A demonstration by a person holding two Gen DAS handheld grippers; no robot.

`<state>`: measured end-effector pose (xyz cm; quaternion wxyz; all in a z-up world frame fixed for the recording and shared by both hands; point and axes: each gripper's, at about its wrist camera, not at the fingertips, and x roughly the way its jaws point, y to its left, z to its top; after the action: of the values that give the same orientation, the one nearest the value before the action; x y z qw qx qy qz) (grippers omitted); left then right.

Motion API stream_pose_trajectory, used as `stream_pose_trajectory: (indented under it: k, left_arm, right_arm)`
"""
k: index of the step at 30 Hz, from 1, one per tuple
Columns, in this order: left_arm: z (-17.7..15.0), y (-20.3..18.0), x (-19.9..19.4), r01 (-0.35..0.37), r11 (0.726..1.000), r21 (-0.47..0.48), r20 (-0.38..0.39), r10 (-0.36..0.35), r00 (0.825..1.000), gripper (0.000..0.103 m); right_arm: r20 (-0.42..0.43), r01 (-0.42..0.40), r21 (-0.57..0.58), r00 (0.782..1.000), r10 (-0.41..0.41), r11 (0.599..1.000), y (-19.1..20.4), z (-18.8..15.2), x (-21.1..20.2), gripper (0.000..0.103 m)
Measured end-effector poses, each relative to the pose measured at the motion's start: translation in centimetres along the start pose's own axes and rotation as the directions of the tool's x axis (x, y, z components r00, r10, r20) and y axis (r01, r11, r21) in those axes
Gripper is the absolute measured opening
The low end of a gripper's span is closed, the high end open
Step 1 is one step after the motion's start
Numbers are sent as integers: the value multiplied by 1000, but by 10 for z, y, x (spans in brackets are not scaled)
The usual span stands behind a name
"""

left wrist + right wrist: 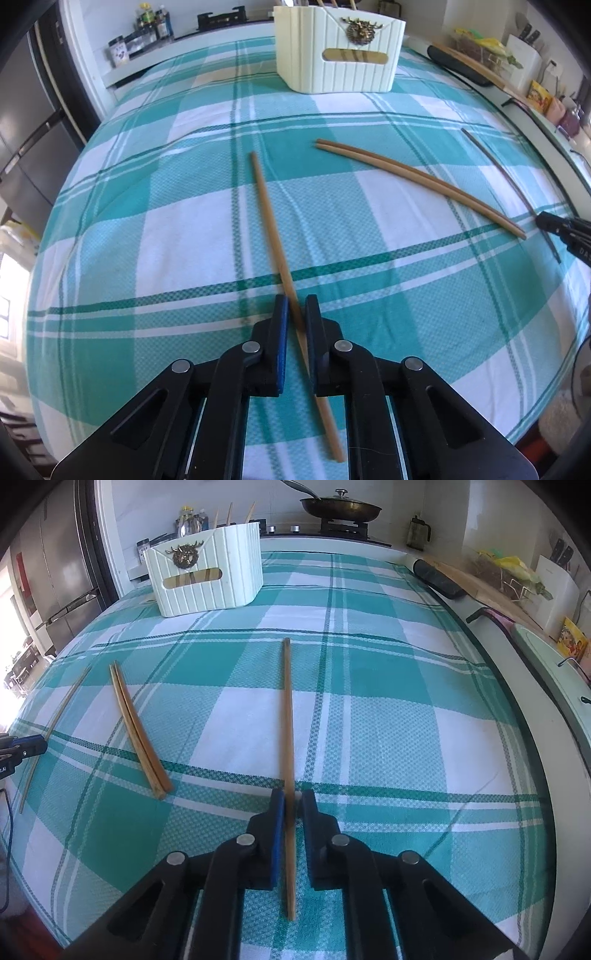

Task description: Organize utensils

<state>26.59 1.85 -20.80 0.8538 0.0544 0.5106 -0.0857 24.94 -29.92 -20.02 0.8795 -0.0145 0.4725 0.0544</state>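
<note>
Teal-and-white checked cloth (184,229) covers table before kitchen counter (369,541).

Your right gripper (292,800) pinches one chopstick (287,716) lying on the checked cloth (388,709); a chopstick pair (138,731) lies left, the white holder (207,572) beyond.
</note>
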Motion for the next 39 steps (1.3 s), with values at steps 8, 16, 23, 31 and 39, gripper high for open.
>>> stream_pose_trajectory:
  k: [8, 16, 23, 31, 39]
  left_arm:
    - [8, 8, 3, -2, 1000, 27, -6, 2, 1000, 55]
    - [37, 29, 22, 22, 999, -30, -53, -24, 998, 56]
    - [68, 20, 38, 16, 1000, 19, -88, -14, 996, 41]
    - [94, 25, 51, 45, 999, -23, -91, -47, 995, 4]
    - [96, 37, -9, 80, 993, -88, 105, -71, 992, 4]
  right_arm:
    - [-45, -49, 14, 998, 49, 999, -8, 3, -1, 29]
    - [-125, -74, -28, 990, 70, 997, -15, 24, 10, 36]
    - [-173, -85, -73, 982, 71, 994, -14, 63, 38, 36]
    - [-169, -73, -116, 984, 53, 991, 6, 119, 79, 6]
    - [-31, -126, -23, 992, 125, 992, -4, 132, 43, 6]
